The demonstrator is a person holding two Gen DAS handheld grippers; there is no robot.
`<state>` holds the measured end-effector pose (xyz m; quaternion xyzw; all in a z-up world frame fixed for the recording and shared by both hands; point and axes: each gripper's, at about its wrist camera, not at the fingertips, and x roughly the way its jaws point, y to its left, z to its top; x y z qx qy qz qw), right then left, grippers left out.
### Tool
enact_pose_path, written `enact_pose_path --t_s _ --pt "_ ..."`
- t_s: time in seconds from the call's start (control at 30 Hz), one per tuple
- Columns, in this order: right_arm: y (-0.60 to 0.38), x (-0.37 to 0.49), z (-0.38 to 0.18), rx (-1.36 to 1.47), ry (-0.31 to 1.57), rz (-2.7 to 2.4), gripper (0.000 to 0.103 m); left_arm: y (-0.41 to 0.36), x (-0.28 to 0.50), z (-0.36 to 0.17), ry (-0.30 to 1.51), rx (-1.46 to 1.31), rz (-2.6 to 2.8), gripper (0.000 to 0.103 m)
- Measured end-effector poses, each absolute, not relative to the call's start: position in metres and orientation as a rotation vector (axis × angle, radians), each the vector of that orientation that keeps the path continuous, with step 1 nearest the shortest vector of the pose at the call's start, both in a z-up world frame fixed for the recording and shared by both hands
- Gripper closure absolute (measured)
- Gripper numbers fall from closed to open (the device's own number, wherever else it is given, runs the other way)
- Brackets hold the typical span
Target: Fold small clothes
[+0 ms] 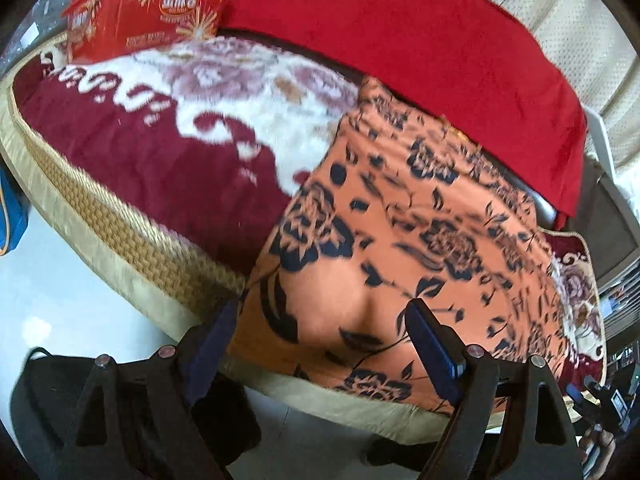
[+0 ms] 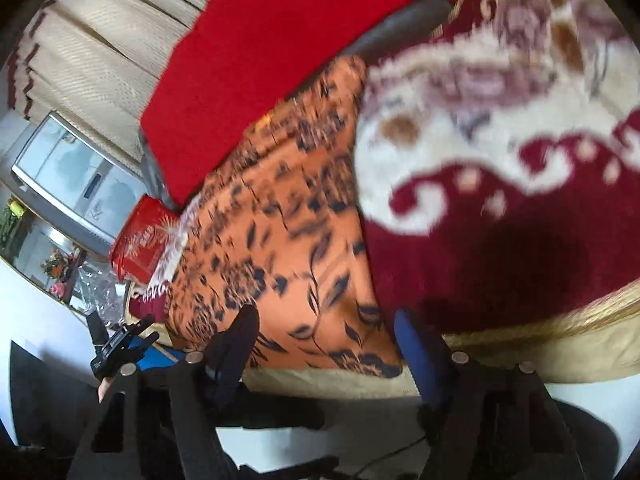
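Note:
An orange cloth with dark flower print [image 1: 400,208] lies spread on a maroon and white plush blanket [image 1: 140,152], its near edge hanging over the front rim. My left gripper [image 1: 320,316] hovers open over that near edge, with the cloth showing between its fingers and no pad pressing on it. In the right wrist view the same orange cloth [image 2: 288,220] runs away from the lens, and my right gripper [image 2: 324,320] stands open over its near right corner. Each gripper appears small in the other's view: the right gripper [image 1: 600,396] and the left gripper [image 2: 120,344].
A plain red cloth [image 1: 420,48] drapes along the back. A red printed bag [image 1: 148,4] sits at the blanket's far left corner. Cream curtains [image 1: 568,20] hang behind. A black bag [image 1: 44,392] lies on the pale floor under the left gripper, and a blue object [image 1: 10,216] is at the left edge.

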<state>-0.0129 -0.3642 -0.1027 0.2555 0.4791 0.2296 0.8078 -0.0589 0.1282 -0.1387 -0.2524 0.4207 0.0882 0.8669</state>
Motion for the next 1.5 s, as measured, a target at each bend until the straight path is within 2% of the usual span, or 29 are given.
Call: enact_pose_path --t_s 0.2,0.3,0.33,0.4,0.5,0.63,0.8,0.83,0.87,0.9,0.93,0.97,1.1,1.17,1.23,1.27,1.3,1.33,1.37,1.4,1.43,1.47,1.5 --pt "-0.356 -0.003 -0.14 0.563 1.127 0.445 0.031 0.124 -0.054 -0.161 0.952 -0.527 0.207 0.017" --pt "-0.346 -0.004 -0.138 0.54 1.142 0.487 0.055 0.122 -0.047 -0.171 0.987 -0.505 0.219 0.017" --pt "-0.347 -0.004 -0.134 0.534 1.144 0.49 0.059 0.121 -0.044 -0.173 0.999 -0.489 0.227 0.017" --pt "-0.346 0.002 -0.141 0.532 1.162 0.466 0.06 0.121 -0.045 -0.175 1.001 -0.489 0.234 0.017" --pt "-0.348 0.001 -0.14 0.544 1.154 0.469 0.06 0.126 -0.059 -0.16 0.943 -0.495 0.244 0.017" --pt "-0.349 -0.003 -0.136 0.553 1.143 0.5 0.042 0.137 -0.066 -0.147 0.872 -0.433 0.293 0.017" --pt "-0.347 0.002 -0.138 0.554 1.136 0.507 0.039 0.144 -0.037 -0.185 1.045 -0.484 0.26 0.018" --pt "-0.347 0.002 -0.138 0.549 1.14 0.508 0.044 0.143 -0.036 -0.186 1.044 -0.483 0.255 0.024" --pt "-0.347 0.003 -0.138 0.553 1.146 0.504 0.05 0.141 -0.035 -0.183 1.035 -0.497 0.197 0.054" --pt "-0.346 0.004 -0.139 0.554 1.156 0.498 0.075 0.138 -0.034 -0.18 1.043 -0.501 0.154 0.073" --pt "-0.347 0.004 -0.14 0.548 1.172 0.483 0.096 0.135 -0.033 -0.175 1.056 -0.47 0.17 0.081" --pt "-0.35 0.003 -0.141 0.564 1.183 0.482 0.096 0.134 -0.035 -0.169 1.051 -0.456 0.164 0.097" --pt "-0.362 -0.003 -0.133 0.669 1.159 0.507 0.096 0.138 -0.042 -0.139 0.964 -0.484 0.122 0.096" --pt "-0.358 -0.003 -0.13 0.633 1.155 0.513 0.092 0.14 -0.039 -0.141 0.966 -0.487 0.122 0.095" --pt "-0.354 0.0 -0.139 0.611 1.215 0.492 0.084 0.14 -0.033 -0.154 1.009 -0.481 0.119 0.089" --pt "-0.353 0.001 -0.145 0.621 1.242 0.483 0.08 0.138 -0.032 -0.161 1.029 -0.476 0.134 0.077" --pt "-0.352 0.0 -0.151 0.627 1.261 0.476 0.067 0.136 -0.033 -0.165 1.032 -0.475 0.147 0.058" --pt "-0.351 -0.002 -0.154 0.627 1.272 0.477 0.044 0.133 -0.036 -0.166 1.028 -0.476 0.154 0.049" --pt "-0.35 -0.002 -0.155 0.631 1.275 0.481 0.034 0.132 -0.037 -0.167 1.018 -0.478 0.159 0.042" --pt "-0.35 -0.003 -0.156 0.63 1.271 0.471 0.033 0.131 -0.037 -0.168 1.009 -0.472 0.156 0.043" --pt "-0.35 -0.002 -0.156 0.622 1.265 0.47 0.047 0.13 -0.036 -0.169 1.012 -0.466 0.147 0.047" --pt "-0.35 -0.001 -0.157 0.629 1.266 0.483 0.065 0.129 -0.035 -0.168 1.022 -0.464 0.118 0.078" --pt "-0.351 0.0 -0.158 0.652 1.28 0.497 0.095 0.129 -0.034 -0.166 1.044 -0.452 0.116 0.096"
